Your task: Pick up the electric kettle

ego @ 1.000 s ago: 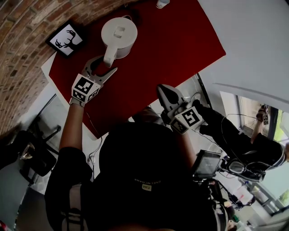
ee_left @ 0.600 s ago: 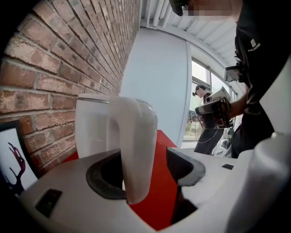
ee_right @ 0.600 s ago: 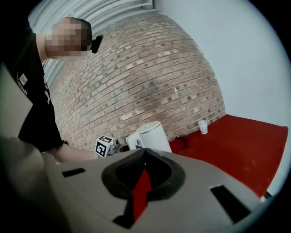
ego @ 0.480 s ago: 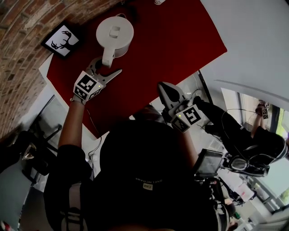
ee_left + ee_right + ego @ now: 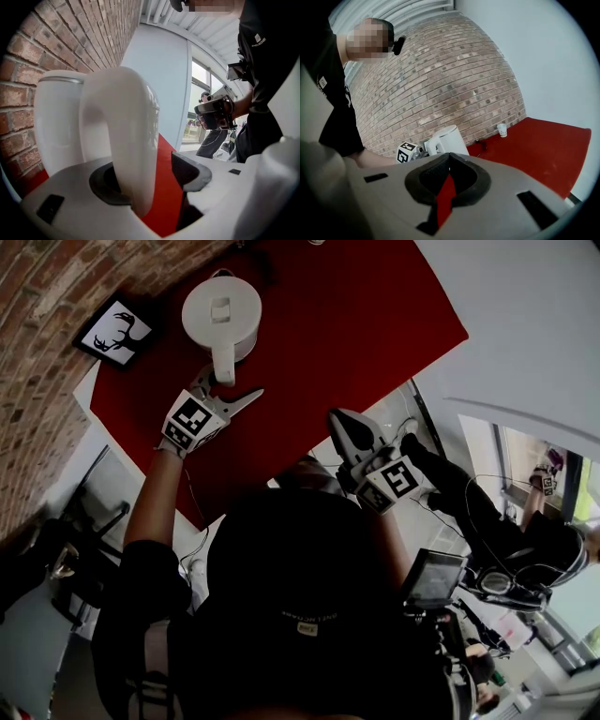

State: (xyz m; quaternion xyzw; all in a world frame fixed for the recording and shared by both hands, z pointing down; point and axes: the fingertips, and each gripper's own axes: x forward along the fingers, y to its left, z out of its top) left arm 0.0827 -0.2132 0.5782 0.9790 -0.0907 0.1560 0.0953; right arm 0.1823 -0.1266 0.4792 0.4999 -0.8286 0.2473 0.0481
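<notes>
The electric kettle [image 5: 221,317] stands on the desk [image 5: 375,324] close to the brick wall [image 5: 37,296], with a framed picture [image 5: 114,330] to its left. Its handle [image 5: 223,362] lies between the left gripper's [image 5: 228,388] jaws. The right gripper [image 5: 339,423] hangs well apart to the right, near the desk's front edge.

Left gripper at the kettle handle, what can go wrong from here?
1. The left gripper is open, handle against one jaw only: closing may shove the kettle sideways.
2. Held by the handle alone, the kettle may tilt on lifting.
3. A swing could hit the framed picture nearby.
</notes>
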